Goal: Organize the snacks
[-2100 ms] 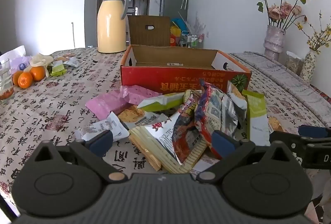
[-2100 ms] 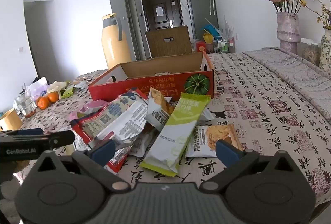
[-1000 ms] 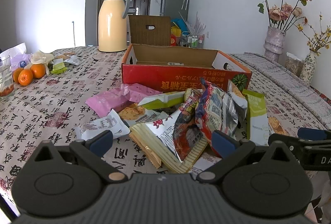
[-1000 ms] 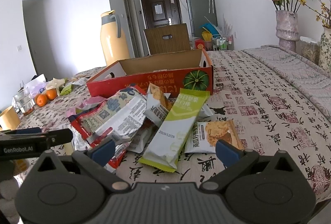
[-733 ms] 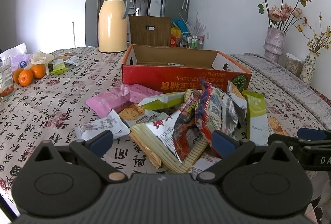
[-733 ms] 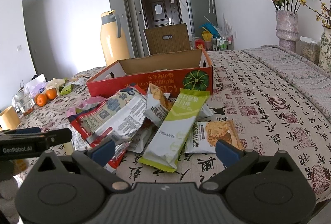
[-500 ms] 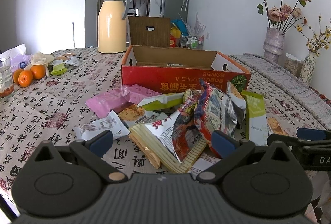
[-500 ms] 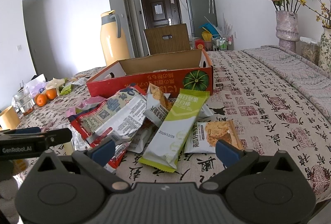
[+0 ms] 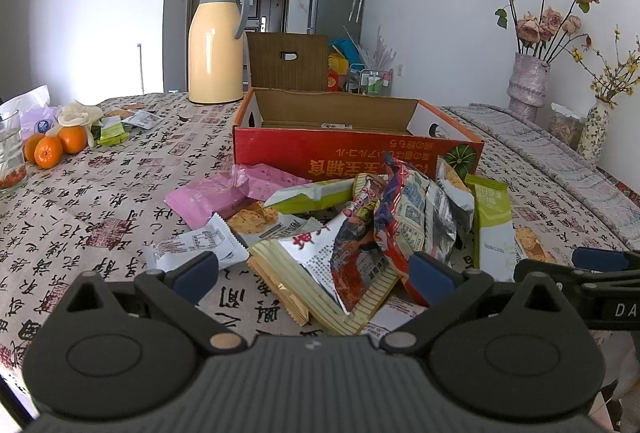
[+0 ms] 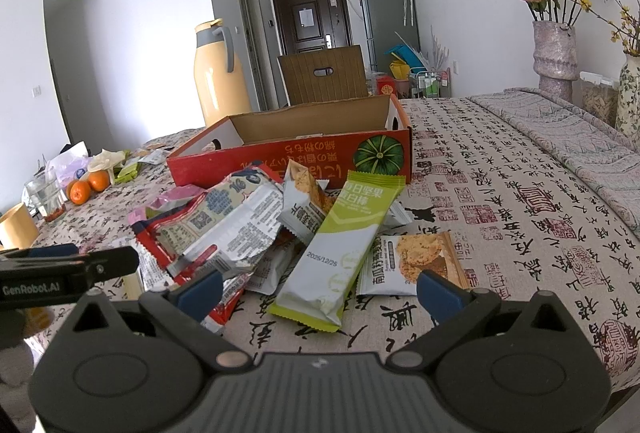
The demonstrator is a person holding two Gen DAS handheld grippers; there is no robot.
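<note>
Snack pile (image 9: 352, 229) heaped loose on the patterned tablecloth (image 9: 100, 201), just in front of the red cardboard box (image 9: 356, 157): crinkled red-and-silver bags in the middle, a pink packet (image 9: 208, 195) at the left edge, a small white sachet (image 9: 196, 247) nearest the left tongs. Long green bar wrapper (image 10: 340, 245) lying across the heap, one end toward the box, with a biscuit packet (image 10: 412, 265) flat beside it. Box open-topped and, as far as can be seen, empty. Further back: a cream thermos jug (image 9: 216, 45), oranges (image 9: 56, 147) at the far left, a vase of dried roses (image 9: 528, 77) to the right.

Left gripper (image 9: 314, 271) spread wide, holding nothing, low behind the pile. Right gripper (image 10: 320, 291) equally wide, equally empty, lined up on the near end of the green bar.

Probably the very start: nothing boxed, no packet gripped. Next move likely a short forward reach, closing on the bar's flat end. Thin, slick foil; a firm pinch needed, and care not to drag the neighbours along.
</note>
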